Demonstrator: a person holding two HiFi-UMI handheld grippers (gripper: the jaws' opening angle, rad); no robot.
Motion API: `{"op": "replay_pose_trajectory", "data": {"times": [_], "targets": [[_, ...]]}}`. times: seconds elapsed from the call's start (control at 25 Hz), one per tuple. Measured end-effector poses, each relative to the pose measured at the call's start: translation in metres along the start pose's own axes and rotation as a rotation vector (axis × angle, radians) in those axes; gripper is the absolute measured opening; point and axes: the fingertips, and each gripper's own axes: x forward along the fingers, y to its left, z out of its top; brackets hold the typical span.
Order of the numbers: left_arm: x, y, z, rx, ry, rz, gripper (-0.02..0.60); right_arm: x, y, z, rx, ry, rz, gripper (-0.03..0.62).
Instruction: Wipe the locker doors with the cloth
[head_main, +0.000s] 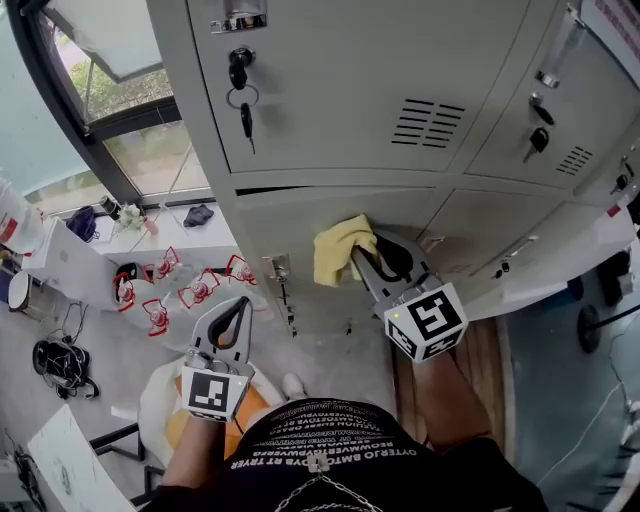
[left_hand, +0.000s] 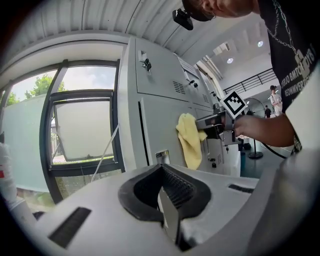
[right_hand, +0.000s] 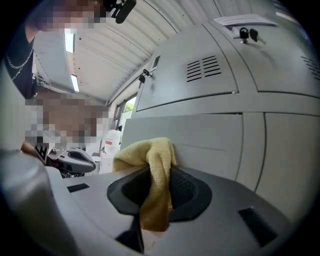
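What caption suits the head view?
The right gripper holds a yellow cloth against a locker door; the left gripper hangs shut.

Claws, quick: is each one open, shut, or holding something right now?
Left claw: closed, empty.
Right claw: closed on the yellow cloth.

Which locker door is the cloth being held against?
The lower-left door, directly beneath the vented door with hanging keys; the right hand-held gripper holds the yellow cloth against it.
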Motion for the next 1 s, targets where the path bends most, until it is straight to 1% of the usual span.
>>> {"op": "replay_pose_trajectory", "data": {"times": [0.28, 0.44, 0.56, 0.64, 0.72, 0.8, 1.0], "targets": [[0.011, -0.013, 0.0, -0.005, -0.003, -0.043, -0.005, -0.03, -0.046, -0.015, 0.033, 0.032, -0.126, 0.084], [0.013, -0.019, 0.003, -0.006, -0.007, -0.043, -0.005, -0.042, -0.065, -0.024, 0.027, 0.08, -0.186, 0.084], [0.012, -0.025, 0.004, 0.005, -0.008, -0.041, -0.005, -0.05, -0.075, -0.03, 0.031, 0.101, -0.213, 0.084], [0.01, -0.029, 0.004, 0.002, -0.001, -0.032, -0.005, -0.055, -0.072, -0.027, 0.048, 0.084, -0.195, 0.083], [0.006, -0.033, 0.005, -0.006, 0.006, -0.013, -0.005, -0.059, -0.06, -0.019, 0.057, 0.045, -0.14, 0.083], [0.002, -0.036, 0.006, -0.004, 0.006, 0.008, -0.005, -0.06, -0.046, -0.015, 0.044, 0.026, -0.084, 0.083], [-0.011, -0.05, 0.007, -0.006, 0.016, 0.054, -0.005, -0.065, -0.03, -0.024, 0.042, 0.033, -0.002, 0.083]]}}
